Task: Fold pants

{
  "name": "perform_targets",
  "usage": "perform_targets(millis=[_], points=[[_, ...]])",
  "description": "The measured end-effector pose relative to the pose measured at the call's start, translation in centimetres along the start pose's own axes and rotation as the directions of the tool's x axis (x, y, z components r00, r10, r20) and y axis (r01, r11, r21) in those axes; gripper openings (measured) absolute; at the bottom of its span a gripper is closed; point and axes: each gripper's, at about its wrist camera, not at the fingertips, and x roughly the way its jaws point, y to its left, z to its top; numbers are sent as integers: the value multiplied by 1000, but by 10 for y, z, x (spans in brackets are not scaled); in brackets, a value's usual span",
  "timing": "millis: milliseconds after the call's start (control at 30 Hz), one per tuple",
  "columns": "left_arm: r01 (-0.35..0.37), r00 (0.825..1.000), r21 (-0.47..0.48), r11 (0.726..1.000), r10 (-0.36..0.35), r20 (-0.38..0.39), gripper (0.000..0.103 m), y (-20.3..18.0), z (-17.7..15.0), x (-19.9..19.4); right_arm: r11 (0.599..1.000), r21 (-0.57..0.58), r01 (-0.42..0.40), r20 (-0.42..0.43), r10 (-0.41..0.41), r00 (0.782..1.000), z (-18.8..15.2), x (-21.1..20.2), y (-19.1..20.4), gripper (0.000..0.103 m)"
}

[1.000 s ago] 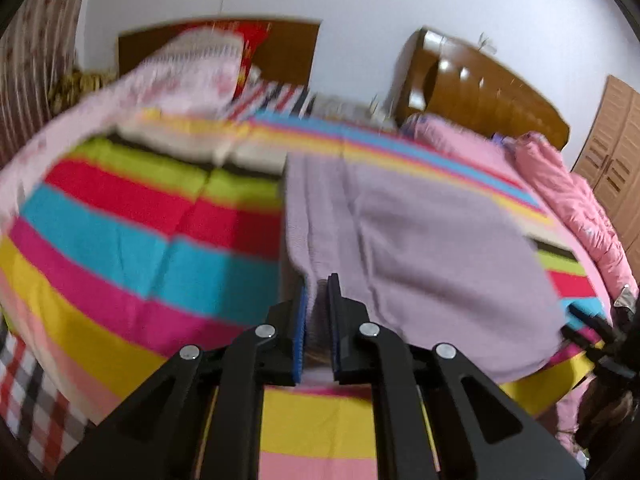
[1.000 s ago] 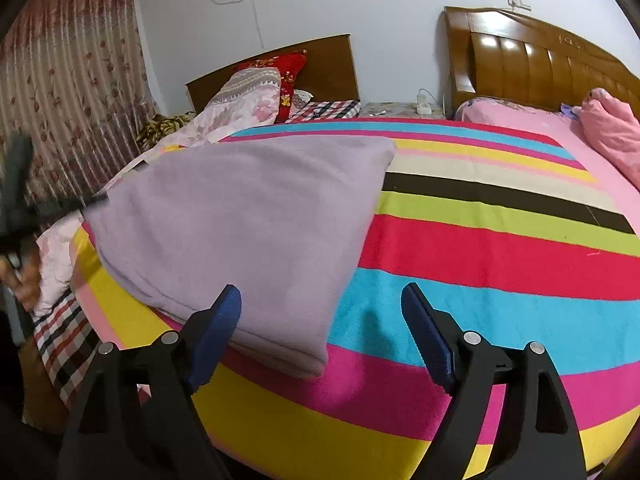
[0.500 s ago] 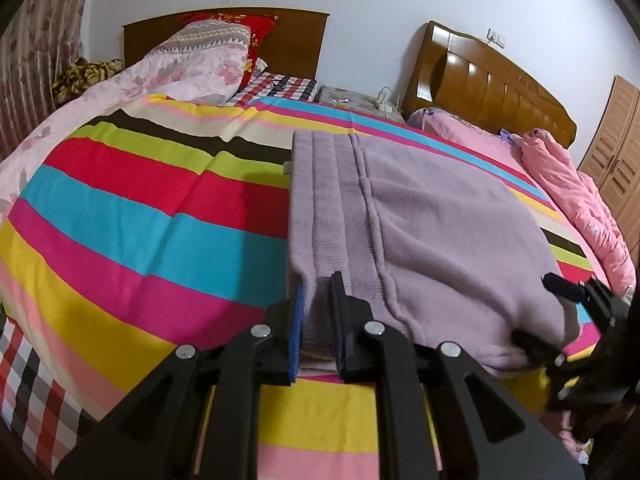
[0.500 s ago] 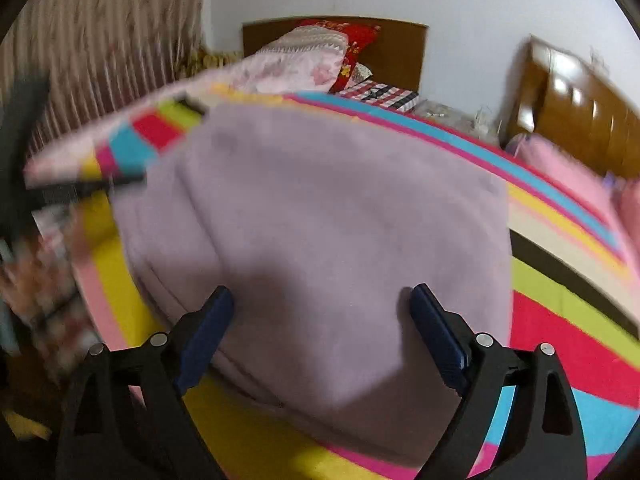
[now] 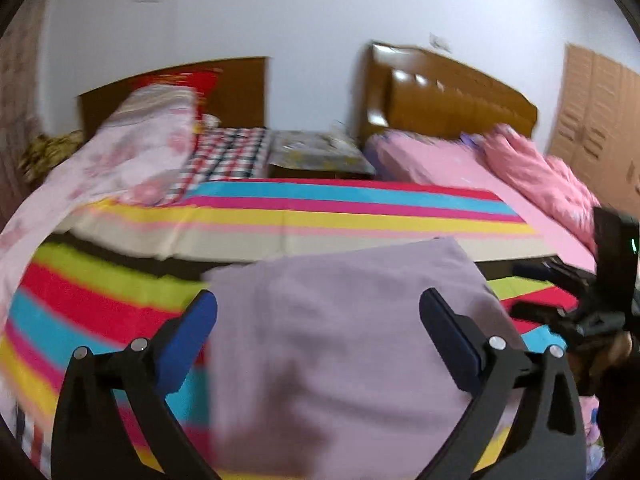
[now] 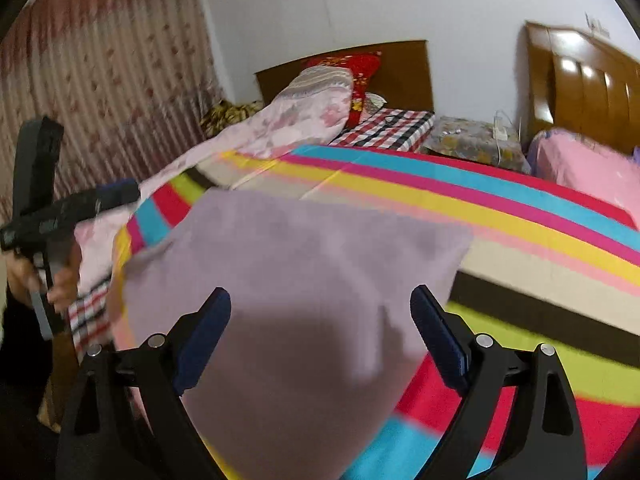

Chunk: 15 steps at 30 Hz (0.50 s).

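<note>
Left gripper (image 5: 318,320) first: its jaws have just been opening and now stand wide apart, blue pads clear of the cloth, nothing pinched between them. Straight ahead of those fingers and just below them lie the pants (image 5: 352,344), a lilac, soft-looking fabric folded into a broad flat slab on the striped bedspread (image 5: 280,216). The surface looks smooth, though motion blur hides any seams or ribbing. Its far edge runs straight across beyond the fingertips, with a corner off to the right.

Over to the right gripper (image 6: 320,312): also spread wide, pads apart and gripping nothing, with the pants (image 6: 304,288) filling the space ahead and beneath. From here the far-right corner shows crisp against the beige stripe of the bedspread (image 6: 500,216).

What the views trade: the left wrist camera alone catches the wardrobe doors (image 5: 596,128) and the pink quilt (image 5: 536,176) far right of its fingers, plus the right gripper's body at that edge. The right wrist camera alone shows the patterned curtain (image 6: 100,92) far left, and the person's hand (image 6: 44,276) wrapped round the left gripper's handle, out beyond the left edge of the pants.
</note>
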Motion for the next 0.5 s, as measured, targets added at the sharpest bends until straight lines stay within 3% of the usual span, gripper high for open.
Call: perform_targets(millis=[100, 167, 267, 333, 367, 500], points=[[-65, 997, 44, 997, 67, -45, 101, -11, 4, 47, 997, 29, -66, -23, 66, 998, 15, 22, -18, 88], [-105, 990, 39, 994, 108, -86, 101, -9, -7, 65, 998, 14, -58, -44, 59, 997, 21, 32, -20, 88], [-52, 987, -62, 997, 42, -157, 101, 12, -34, 80, 998, -39, -55, -85, 51, 995, 28, 46, -17, 88], [-26, 994, -102, 994, 16, -107, 101, 20, -38, 72, 996, -77, -52, -109, 44, 993, 29, 55, -13, 88], [-50, 994, -124, 991, 36, -107, 101, 23, -38, 71, 994, -95, -49, -128, 37, 991, 30, 62, -11, 88], [-31, 992, -151, 988, 12, -124, 101, 29, -38, 76, 997, -79, -25, -195, 9, 981, 31, 91, -22, 88]])
